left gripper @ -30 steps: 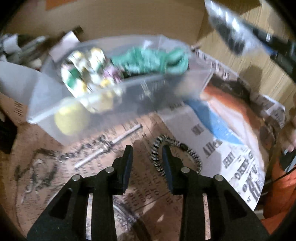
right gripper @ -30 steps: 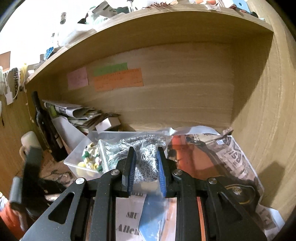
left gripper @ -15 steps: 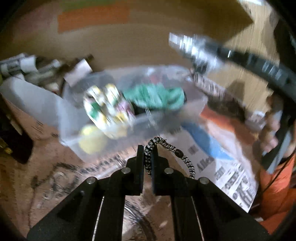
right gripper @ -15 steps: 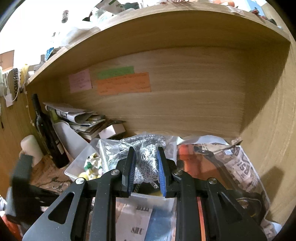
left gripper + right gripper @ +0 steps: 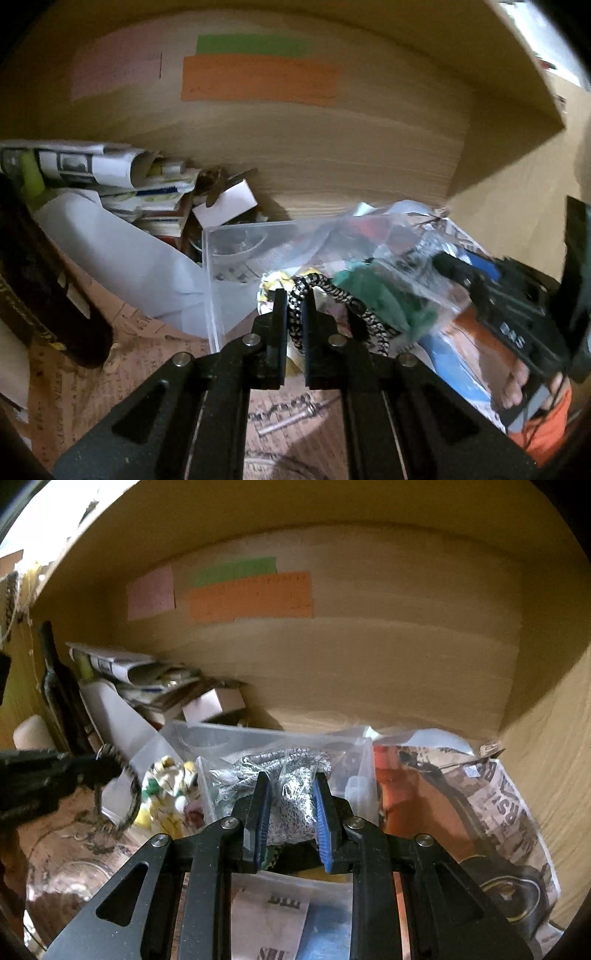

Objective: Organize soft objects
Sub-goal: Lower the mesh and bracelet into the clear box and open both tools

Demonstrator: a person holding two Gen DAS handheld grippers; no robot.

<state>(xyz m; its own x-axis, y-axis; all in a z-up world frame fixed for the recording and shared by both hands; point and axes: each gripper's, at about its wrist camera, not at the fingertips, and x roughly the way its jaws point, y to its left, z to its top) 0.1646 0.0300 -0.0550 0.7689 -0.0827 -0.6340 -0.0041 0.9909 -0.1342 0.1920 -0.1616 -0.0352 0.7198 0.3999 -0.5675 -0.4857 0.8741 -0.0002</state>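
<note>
With the left gripper (image 5: 293, 314) pinching the limp black-and-white braided cord loop (image 5: 332, 299) above the clear plastic bin (image 5: 221, 266), and the right gripper (image 5: 290, 805) clamping a light, slippery clear bag of speckled cord (image 5: 284, 775) over it, grip bunched material, since both items probably sag.

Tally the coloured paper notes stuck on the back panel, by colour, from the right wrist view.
Pink note: 1
Green note: 1
Orange note: 1
Total: 3
</note>
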